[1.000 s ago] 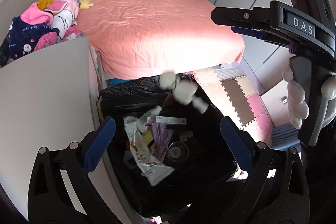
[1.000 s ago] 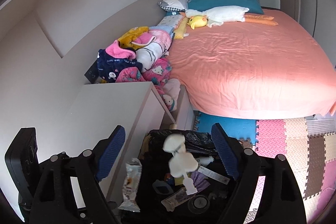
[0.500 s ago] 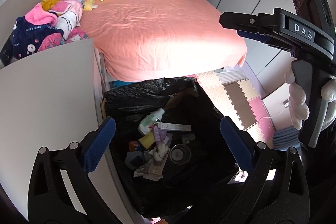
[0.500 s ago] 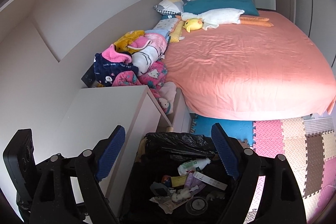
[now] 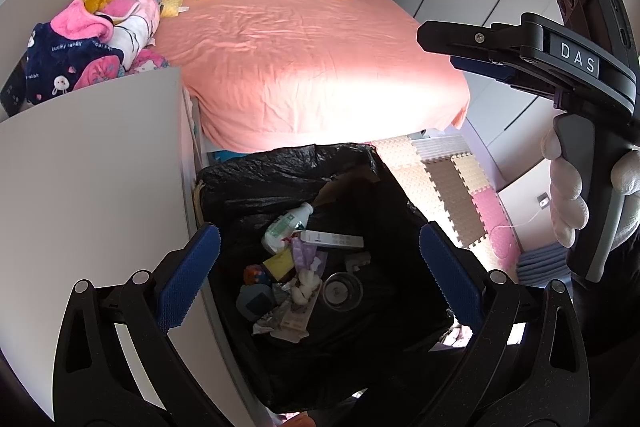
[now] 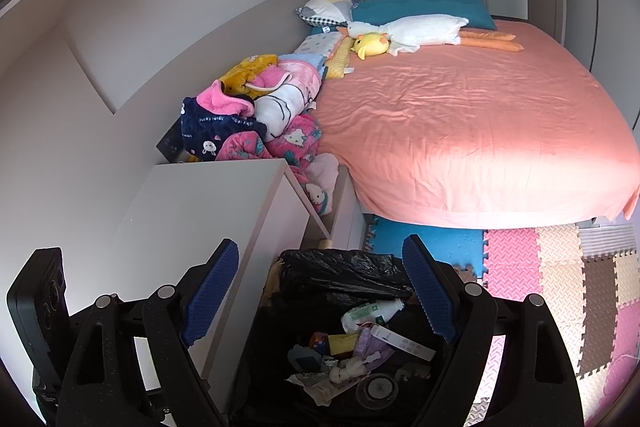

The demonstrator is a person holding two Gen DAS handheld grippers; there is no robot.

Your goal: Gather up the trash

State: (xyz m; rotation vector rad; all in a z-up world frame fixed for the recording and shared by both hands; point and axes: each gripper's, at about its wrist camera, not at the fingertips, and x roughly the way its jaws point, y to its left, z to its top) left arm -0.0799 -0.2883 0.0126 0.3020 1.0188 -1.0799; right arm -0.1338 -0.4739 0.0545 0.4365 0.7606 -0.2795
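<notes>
A bin lined with a black bag [image 5: 280, 179] stands on the floor between a white cabinet and the bed; it also shows in the right wrist view [image 6: 344, 271]. Inside lie a white bottle [image 5: 286, 227], a flat white box [image 5: 332, 239], a clear cup [image 5: 342, 291], crumpled white tissue [image 5: 306, 283] and several wrappers. My left gripper [image 5: 316, 271] is open and empty above the bin. My right gripper [image 6: 320, 291] is open and empty, also above the bin; it shows at the right of the left wrist view [image 5: 520, 55].
A white cabinet [image 5: 88, 187] stands left of the bin. A bed with a pink sheet [image 6: 460, 131] lies behind, with plush toys [image 6: 404, 31] and a pile of clothes [image 6: 248, 119]. Coloured foam mats [image 6: 560, 279] cover the floor at the right.
A second ago white tissue and a wrapper were falling into the bin. They now lie inside among the trash. Both grippers have risen slightly and stay open.
</notes>
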